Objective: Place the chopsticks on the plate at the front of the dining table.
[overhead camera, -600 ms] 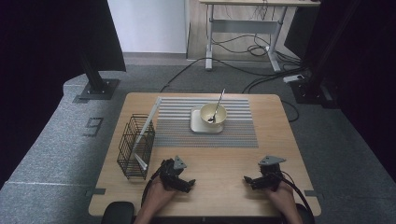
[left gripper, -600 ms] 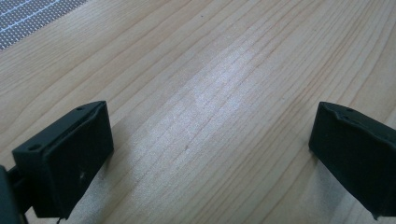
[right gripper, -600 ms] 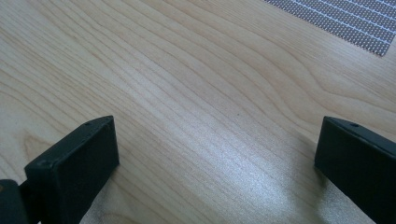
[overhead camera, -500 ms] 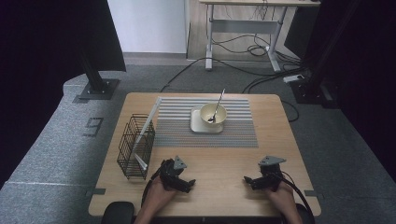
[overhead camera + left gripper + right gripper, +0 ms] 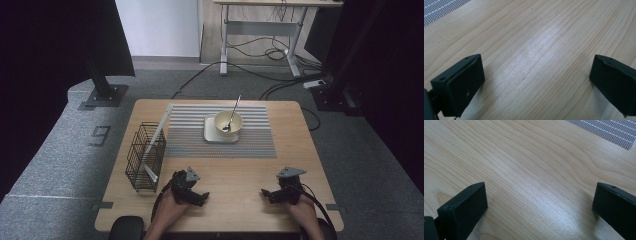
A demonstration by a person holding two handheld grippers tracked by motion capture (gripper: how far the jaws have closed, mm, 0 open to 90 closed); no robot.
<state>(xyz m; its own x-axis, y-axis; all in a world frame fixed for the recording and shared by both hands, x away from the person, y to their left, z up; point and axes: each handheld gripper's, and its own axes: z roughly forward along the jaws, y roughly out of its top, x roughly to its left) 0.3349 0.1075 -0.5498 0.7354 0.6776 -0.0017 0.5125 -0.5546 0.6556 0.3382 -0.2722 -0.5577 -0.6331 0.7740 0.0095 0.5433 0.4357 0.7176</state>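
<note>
Table (image 5: 235, 185): wooden top, with both grippers parked on its near edge and nothing picked up yet. I'd call this the start; all the work is left.

Striped mat (image 5: 190, 135): spread flat across the far half of the table, its corner visible in both gripper views.

Wire rack (image 5: 145, 157): stands on the left side, just beside the mat's left edge. A long pale flat piece leans in it, tilted toward the mat; I can't tell what it is.

Square plate (image 5: 212, 134): on the mat, right of centre, with the bowl (image 5: 228, 122) stacked on it.

Spoon (image 5: 232, 116): sits in the bowl, handle sticking up and back over the far rim.

Left gripper (image 5: 204, 196): resting on the table, jaws wide, bare wood between them in the left gripper view.

Right gripper (image 5: 264, 193): the same, jaws wide and empty, pointing inward toward the left one.

Both are well apart from the bowl and rack. Likely job: move the dishes to the rack; the reach hasn't begun.
</note>
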